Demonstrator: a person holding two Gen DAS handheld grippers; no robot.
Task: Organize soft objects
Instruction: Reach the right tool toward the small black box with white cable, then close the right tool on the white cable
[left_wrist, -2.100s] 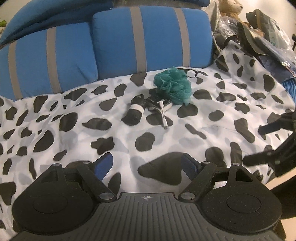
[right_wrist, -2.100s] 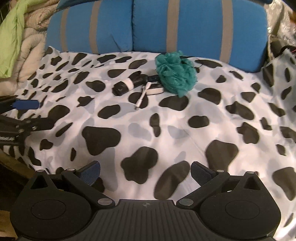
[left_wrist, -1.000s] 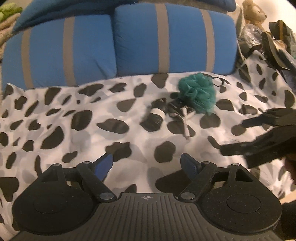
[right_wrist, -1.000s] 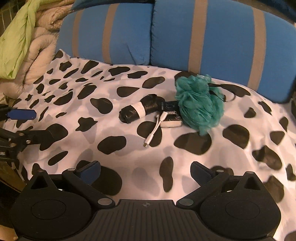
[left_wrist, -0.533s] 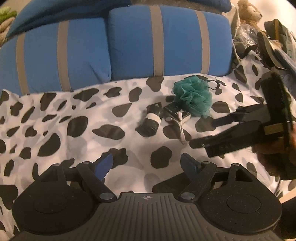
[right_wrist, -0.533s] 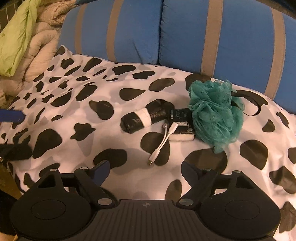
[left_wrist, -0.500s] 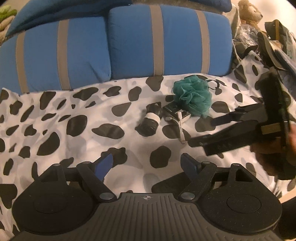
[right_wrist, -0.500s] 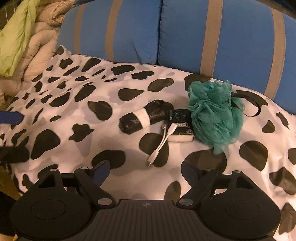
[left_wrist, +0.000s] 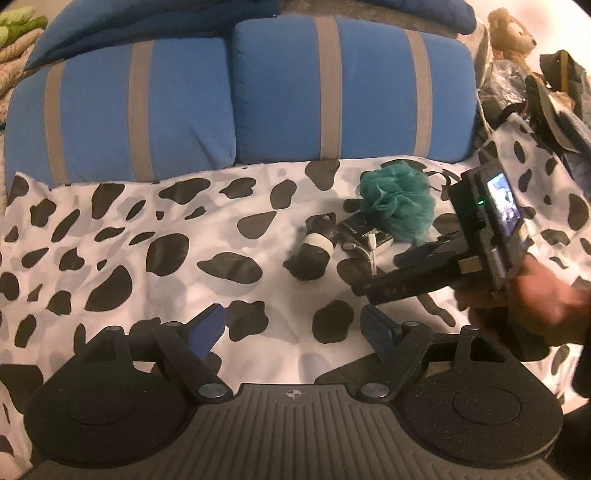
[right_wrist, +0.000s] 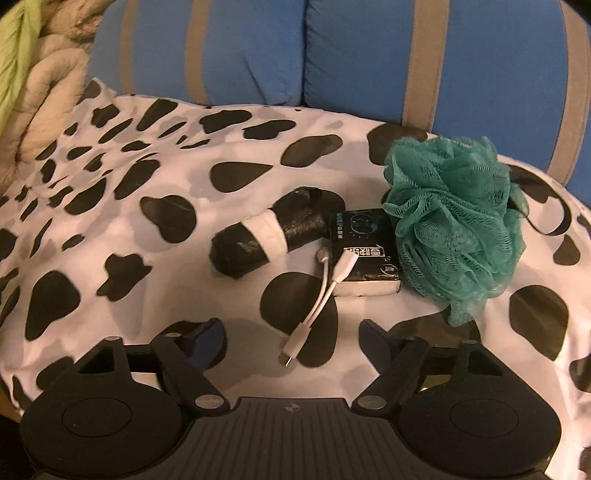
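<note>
- While the left gripper (left_wrist: 291, 328) hangs with jaws apart and nothing between them over bare spotted sheet (left_wrist: 110, 229) at the near left, the left wrist view shows the right gripper (left_wrist: 384, 273) reaching in from the right toward the small cluster; a hand (left_wrist: 543, 295) carries it.
- Far side is walled by blue cushions (left_wrist: 258, 96); clutter crowds the far right; open sheet lies left of the cluster.
- From the right wrist view, the right gripper (right_wrist: 291, 338) has just been narrowing its jaws, yet they stand released, straddling only the tip of the white cable (right_wrist: 317, 295).
- Step judged: approach to a pick. The green mesh sponge (right_wrist: 454, 221) sits far right, touching the black packet (right_wrist: 364, 251); the black roll (right_wrist: 269, 232) lies left.
- Next move calls for steering right past the cable.
</note>
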